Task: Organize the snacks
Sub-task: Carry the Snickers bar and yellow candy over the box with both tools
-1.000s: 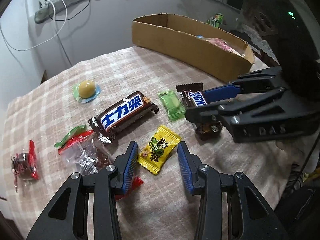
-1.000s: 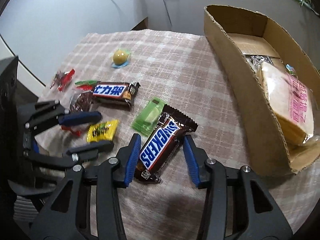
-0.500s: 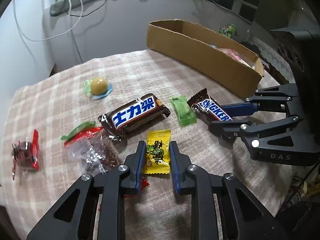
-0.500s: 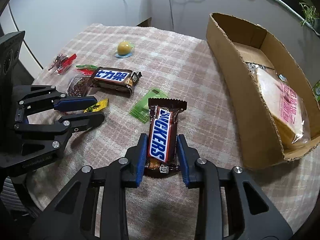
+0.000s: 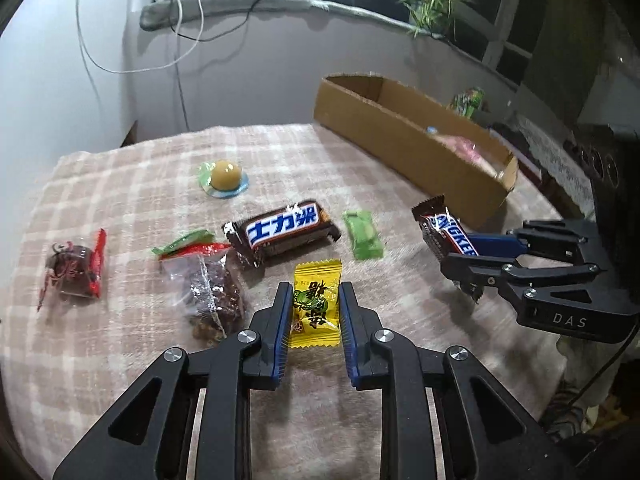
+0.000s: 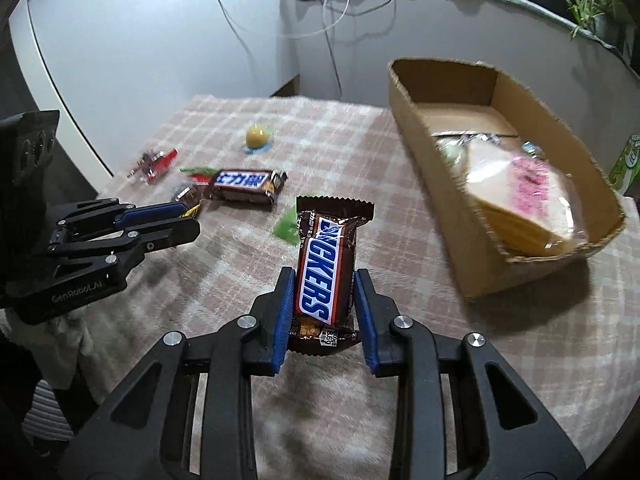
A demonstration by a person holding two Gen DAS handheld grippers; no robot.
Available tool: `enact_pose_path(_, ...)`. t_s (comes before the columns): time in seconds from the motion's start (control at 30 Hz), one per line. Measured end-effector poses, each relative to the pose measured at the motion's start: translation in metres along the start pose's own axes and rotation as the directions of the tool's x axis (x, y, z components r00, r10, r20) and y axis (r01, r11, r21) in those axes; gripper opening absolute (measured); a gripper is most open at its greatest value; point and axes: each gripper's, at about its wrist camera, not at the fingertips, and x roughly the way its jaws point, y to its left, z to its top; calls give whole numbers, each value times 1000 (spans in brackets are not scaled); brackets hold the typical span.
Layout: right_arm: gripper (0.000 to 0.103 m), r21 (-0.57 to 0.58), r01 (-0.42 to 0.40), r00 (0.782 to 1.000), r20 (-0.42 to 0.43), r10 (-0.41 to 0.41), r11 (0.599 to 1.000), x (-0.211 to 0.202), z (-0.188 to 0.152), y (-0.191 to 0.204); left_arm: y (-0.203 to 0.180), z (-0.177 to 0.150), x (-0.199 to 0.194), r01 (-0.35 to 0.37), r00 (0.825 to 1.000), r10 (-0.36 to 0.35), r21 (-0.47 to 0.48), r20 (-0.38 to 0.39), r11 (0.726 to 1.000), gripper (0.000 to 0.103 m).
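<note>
My left gripper (image 5: pixel 314 304) is shut on a yellow candy packet (image 5: pixel 316 304) and holds it just above the checked cloth. My right gripper (image 6: pixel 325 292) is shut on a brown Snickers bar (image 6: pixel 326 264), lifted off the table; from the left wrist camera that bar (image 5: pixel 444 228) sticks out of the right gripper (image 5: pixel 460 248). A long cardboard box (image 6: pixel 436 184) with a bagged pink-and-white cake (image 6: pixel 516 192) inside stands to the right. The left gripper (image 6: pixel 184 218) shows at the left of the right wrist view.
Still on the cloth (image 5: pixel 120 184): a large Chinese-labelled Snickers bar (image 5: pixel 284 228), a green candy (image 5: pixel 362 234), a yellow jelly cup (image 5: pixel 226 176), a clear bag of brown snacks (image 5: pixel 212 296), a red-wrapped sweet (image 5: pixel 76 270) and a red-green wrapper (image 5: pixel 188 242). Wall and cables behind.
Both grippers closed on their snacks and lifted them off the cloth. The right one has moved up and towards the box with the Snickers bar.
</note>
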Motion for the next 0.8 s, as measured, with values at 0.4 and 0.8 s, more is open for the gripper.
enact_pose_path(0.4,31,40,28,994,101,-32,999,-55,9,-40,-11,29,-14,43,994,-35,-75,99,996,21)
enact_pose_path(0.8,31,78,61,984,160,-73,995,-69,50,-92,-36,82,-8,89,981,-74,-77,180,993,21)
